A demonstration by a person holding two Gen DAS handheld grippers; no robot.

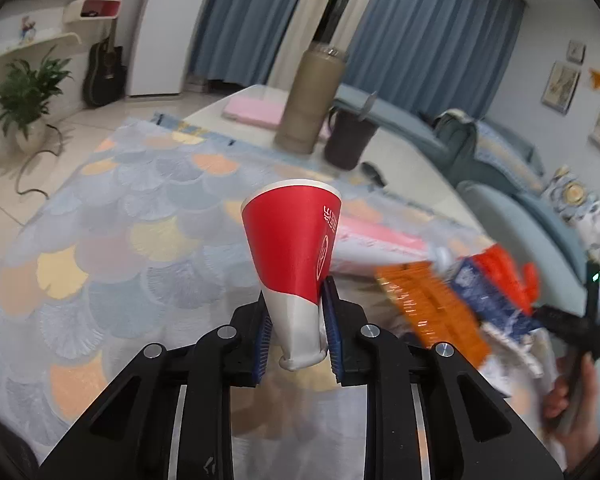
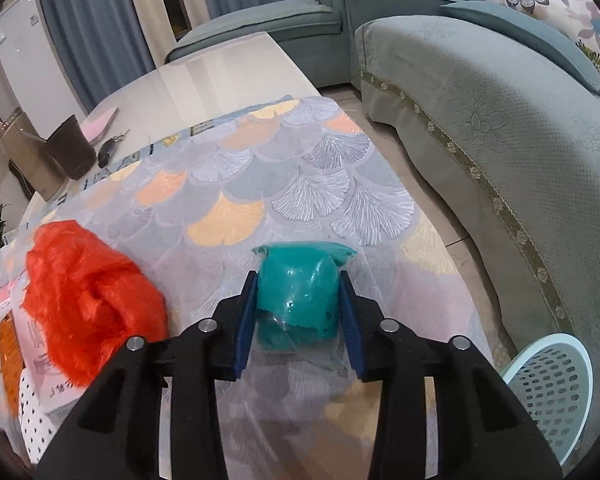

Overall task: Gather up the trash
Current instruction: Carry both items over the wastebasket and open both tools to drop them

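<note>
In the left wrist view my left gripper [image 1: 296, 320] is shut on a crushed red and white paper cup [image 1: 296, 248], held above the patterned tablecloth [image 1: 112, 216]. In the right wrist view my right gripper [image 2: 298, 300] is shut on a teal packet in clear wrap [image 2: 296, 296], just above the cloth. A crumpled red plastic bag [image 2: 88, 296] lies to its left, on pink and orange wrappers [image 2: 32, 344]. Those wrappers [image 1: 432, 304] show blurred at the right of the left wrist view, with the right gripper's body [image 1: 576, 332].
A pale blue perforated basket [image 2: 552, 392] stands on the floor at lower right, beside a teal sofa [image 2: 480, 120]. A tall tan tumbler [image 1: 312, 100], a dark cup [image 1: 348, 140], a pink pad [image 1: 252, 112] and a key fob [image 2: 107, 152] sit on the far table end.
</note>
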